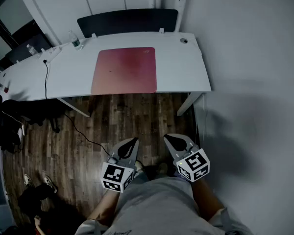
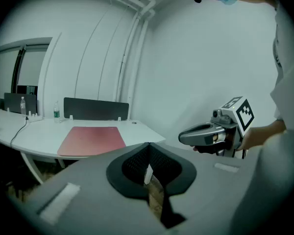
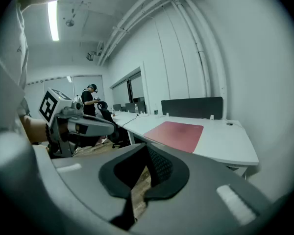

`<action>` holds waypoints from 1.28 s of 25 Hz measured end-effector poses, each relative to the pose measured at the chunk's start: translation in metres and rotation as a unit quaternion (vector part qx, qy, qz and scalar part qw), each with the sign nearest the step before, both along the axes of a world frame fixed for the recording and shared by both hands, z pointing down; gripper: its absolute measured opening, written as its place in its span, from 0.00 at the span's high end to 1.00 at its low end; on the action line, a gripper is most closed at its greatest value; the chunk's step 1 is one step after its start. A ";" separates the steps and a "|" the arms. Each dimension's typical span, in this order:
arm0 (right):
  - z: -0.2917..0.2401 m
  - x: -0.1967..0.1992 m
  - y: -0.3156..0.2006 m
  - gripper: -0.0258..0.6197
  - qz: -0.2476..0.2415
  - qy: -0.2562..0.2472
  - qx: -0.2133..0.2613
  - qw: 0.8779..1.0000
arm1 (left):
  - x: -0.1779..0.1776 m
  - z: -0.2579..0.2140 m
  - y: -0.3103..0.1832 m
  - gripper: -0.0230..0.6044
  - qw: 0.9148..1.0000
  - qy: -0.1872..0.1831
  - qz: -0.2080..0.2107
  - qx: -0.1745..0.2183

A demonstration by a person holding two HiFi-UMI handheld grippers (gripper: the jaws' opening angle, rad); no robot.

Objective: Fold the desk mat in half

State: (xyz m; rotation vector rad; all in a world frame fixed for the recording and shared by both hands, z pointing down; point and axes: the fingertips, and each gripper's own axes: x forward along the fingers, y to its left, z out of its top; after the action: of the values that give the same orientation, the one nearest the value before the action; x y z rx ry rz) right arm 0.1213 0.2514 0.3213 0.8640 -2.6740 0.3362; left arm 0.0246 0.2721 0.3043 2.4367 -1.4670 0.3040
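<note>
Left gripper (image 1: 134,141) closed, desk mat (image 1: 125,70) well apart.

The desk mat (image 1: 125,70) was a plain rectangle of dull red, fading to a paler pinkish tone toward its near edge, and it sat in the upper middle of the head view. It lay spread out flat in a single layer on the white desk (image 1: 183,67), its near edge running along the desk's front edge. In the left gripper view it showed as a thin red sheet left of centre, in the right gripper view just right of centre.
</note>
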 end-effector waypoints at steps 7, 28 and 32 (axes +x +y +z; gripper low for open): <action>0.003 -0.006 0.005 0.96 -0.007 0.005 0.003 1.000 | -0.002 0.003 0.006 0.93 1.000 -0.001 0.003 -0.001; -0.008 -0.027 -0.004 0.95 0.076 -0.027 0.012 0.997 | -0.043 0.006 0.008 0.93 1.000 0.009 0.029 0.006; -0.006 -0.027 -0.003 0.95 0.088 -0.024 0.007 0.996 | -0.043 0.008 0.006 0.93 0.999 0.014 0.042 0.002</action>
State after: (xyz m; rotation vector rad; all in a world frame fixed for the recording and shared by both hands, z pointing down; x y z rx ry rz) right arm 0.0944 0.2484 0.3156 1.1138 -2.6519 0.3827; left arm -0.0179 0.2780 0.3126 2.5008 -1.3575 0.2836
